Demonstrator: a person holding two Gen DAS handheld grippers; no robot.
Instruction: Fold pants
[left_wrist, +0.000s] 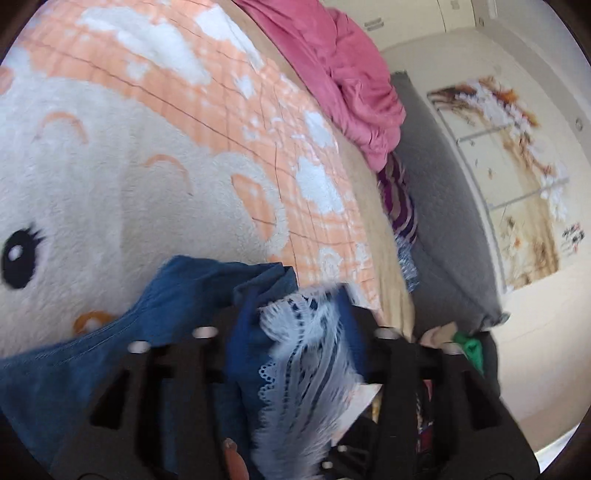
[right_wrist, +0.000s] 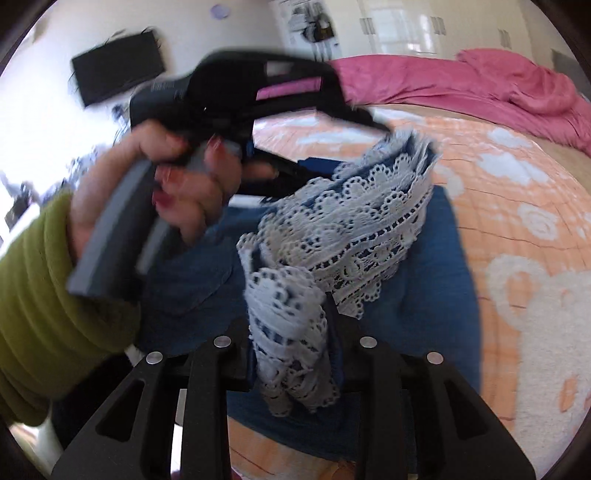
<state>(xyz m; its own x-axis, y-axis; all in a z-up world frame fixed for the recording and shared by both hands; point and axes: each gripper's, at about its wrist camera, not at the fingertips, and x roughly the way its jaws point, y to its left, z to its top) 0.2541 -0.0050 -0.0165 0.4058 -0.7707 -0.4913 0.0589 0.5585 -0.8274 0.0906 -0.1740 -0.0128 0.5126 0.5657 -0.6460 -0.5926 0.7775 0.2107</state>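
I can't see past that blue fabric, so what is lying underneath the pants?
Under the blue pants lies an orange-and-white fleece blanket with cloud shapes, spread over the bed. The part of the blanket directly beneath the pants is covered, so anything there stays unseen.

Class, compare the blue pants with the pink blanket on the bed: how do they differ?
The blue pants have a white lace trim; the pink blanket is plain. The pants hang lifted between both grippers; the blanket lies bunched at the bed's far edge. Both are soft, creased cloth.
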